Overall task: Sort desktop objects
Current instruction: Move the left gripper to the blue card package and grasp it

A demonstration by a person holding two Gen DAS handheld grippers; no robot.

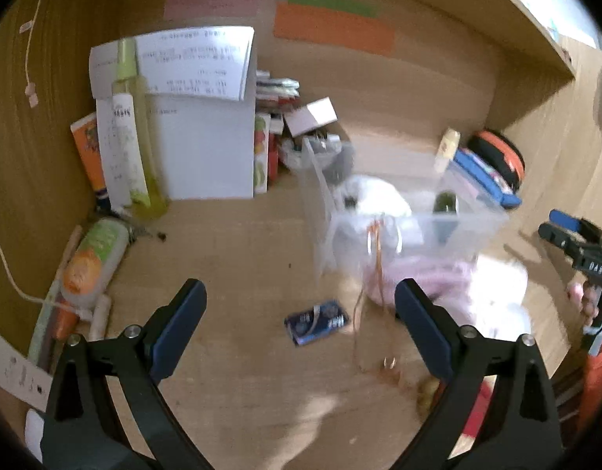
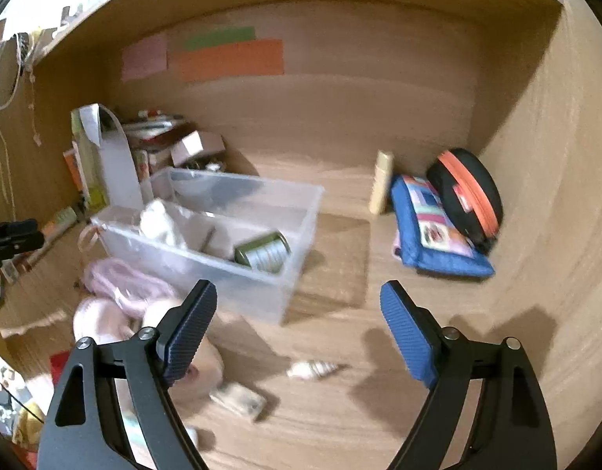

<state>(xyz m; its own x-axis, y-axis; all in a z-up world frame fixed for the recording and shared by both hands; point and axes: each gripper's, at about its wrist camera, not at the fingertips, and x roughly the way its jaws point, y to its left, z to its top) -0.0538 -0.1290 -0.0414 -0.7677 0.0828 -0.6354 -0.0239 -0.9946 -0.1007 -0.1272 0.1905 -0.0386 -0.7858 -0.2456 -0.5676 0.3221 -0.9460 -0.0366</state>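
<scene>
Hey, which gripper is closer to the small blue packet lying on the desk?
Left. The left gripper hangs open right above the blue packet, which shows between its fingers. The right gripper is off to the packet's right, past the clear bin.

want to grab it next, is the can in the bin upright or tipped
Tipped: the can lies on its side in the bin, end facing out.

A home desk alcove is shown, enclosed by wooden walls point(image 2: 536, 156) under an overhead shelf. Coloured paper notes point(image 2: 226, 58) are stuck to the back panel. Personal clutter is gathered on the wooden desktop point(image 2: 340, 274): stacked books and printed sheets point(image 1: 207, 62), lotion tubes point(image 1: 124, 145), a clear storage bin point(image 2: 238, 282) (a tin lies inside) and a zipped black-and-orange case point(image 2: 465, 196).
</scene>
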